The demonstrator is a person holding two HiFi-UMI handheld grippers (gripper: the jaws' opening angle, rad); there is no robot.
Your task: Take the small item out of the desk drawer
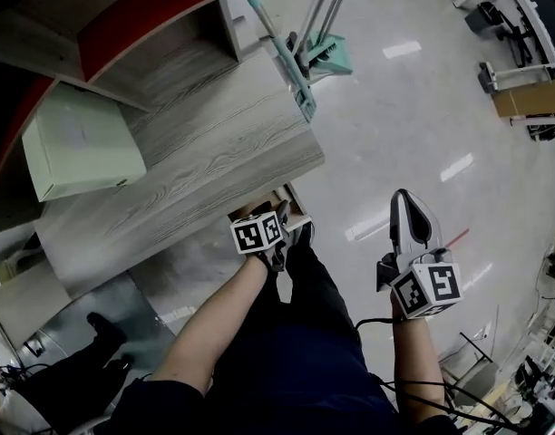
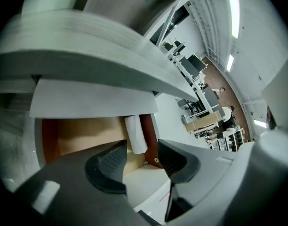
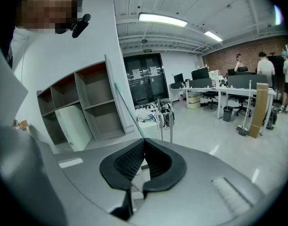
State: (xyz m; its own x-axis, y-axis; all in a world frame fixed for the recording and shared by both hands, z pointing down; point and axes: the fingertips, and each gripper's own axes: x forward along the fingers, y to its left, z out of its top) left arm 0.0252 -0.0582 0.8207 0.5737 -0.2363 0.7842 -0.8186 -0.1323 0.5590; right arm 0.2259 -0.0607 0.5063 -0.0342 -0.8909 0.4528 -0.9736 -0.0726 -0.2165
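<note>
Left gripper (image 2: 141, 161): jaws spread, aimed into the open drawer (image 2: 83, 135) under the counter's (image 1: 214, 152) front edge. A small white roll (image 2: 135, 134) lies beside the drawer's reddish side wall. It looks light, maybe soft; I'd pinch across its middle. Right gripper (image 3: 143, 147): jaws pressed together, empty.

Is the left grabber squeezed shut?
No, the left gripper has its jaws apart, with a white item showing beyond them.

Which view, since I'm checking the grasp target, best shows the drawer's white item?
The left gripper view: the white item lies in the open drawer beyond the apart jaws. The head view hides it under the desk top; the right gripper view faces away.
</note>
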